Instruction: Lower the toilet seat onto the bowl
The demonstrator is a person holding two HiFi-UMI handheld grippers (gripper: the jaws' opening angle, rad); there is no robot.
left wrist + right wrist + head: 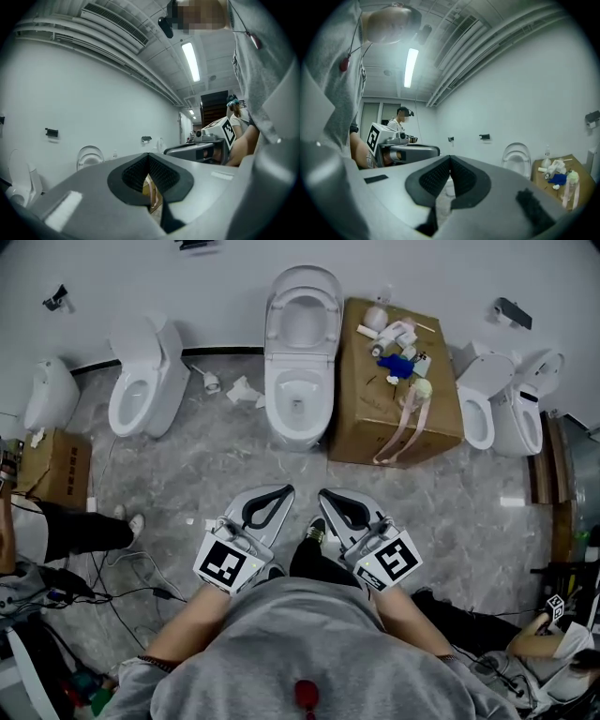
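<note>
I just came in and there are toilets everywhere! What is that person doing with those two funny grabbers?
A person stands facing the middle toilet, holding a left tool and a right tool out in front. Both tools are shut and empty, and neither touches the toilet. Its seat is raised, not yet lowered onto the bowl. A cardboard box sits right beside it.

Grey marbled floor: row of white toilets, cardboard box just beside the middle toilet, crumpled paper, cables.
</note>
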